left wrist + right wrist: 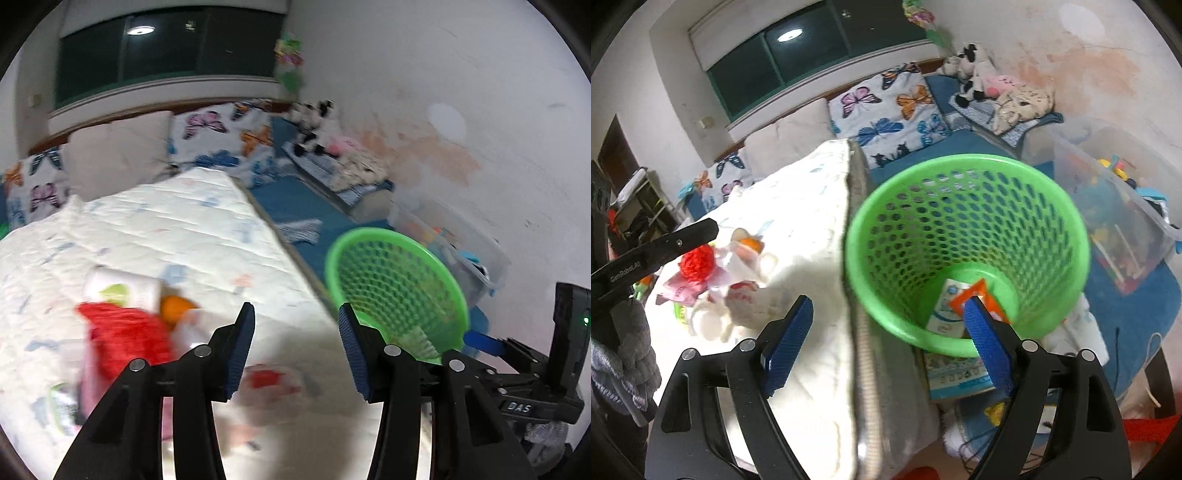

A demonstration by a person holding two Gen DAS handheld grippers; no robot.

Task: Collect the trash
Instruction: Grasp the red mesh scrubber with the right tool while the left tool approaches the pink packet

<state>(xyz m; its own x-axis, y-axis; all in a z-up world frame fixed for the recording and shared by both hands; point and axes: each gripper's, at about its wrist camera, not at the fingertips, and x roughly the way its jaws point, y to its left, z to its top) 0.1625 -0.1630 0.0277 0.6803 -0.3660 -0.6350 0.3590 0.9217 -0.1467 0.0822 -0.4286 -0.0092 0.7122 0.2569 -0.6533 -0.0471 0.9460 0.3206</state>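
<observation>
A green mesh basket [960, 206] stands beside the bed's edge on the blue floor mat. In it lie a white and blue carton [945, 314] and an orange wrapper [979, 291]. My right gripper [889, 301] is open over the basket's near rim and the quilt's edge, with nothing gripped. On the white quilt [184, 229] lies a trash pile: red netting [125, 332], an orange piece [173, 308] and a white packet [122, 290]. My left gripper [296, 310] is open and empty above the quilt, between the pile and the basket [399, 288]. The left wrist view is blurred.
A clear plastic bin [1108, 206] full of toys stands right of the basket. Butterfly pillows [886, 107] and plush toys [975, 74] line the wall. A printed box [956, 373] lies under the basket's near side. A person's grey sleeve [624, 350] shows at the left.
</observation>
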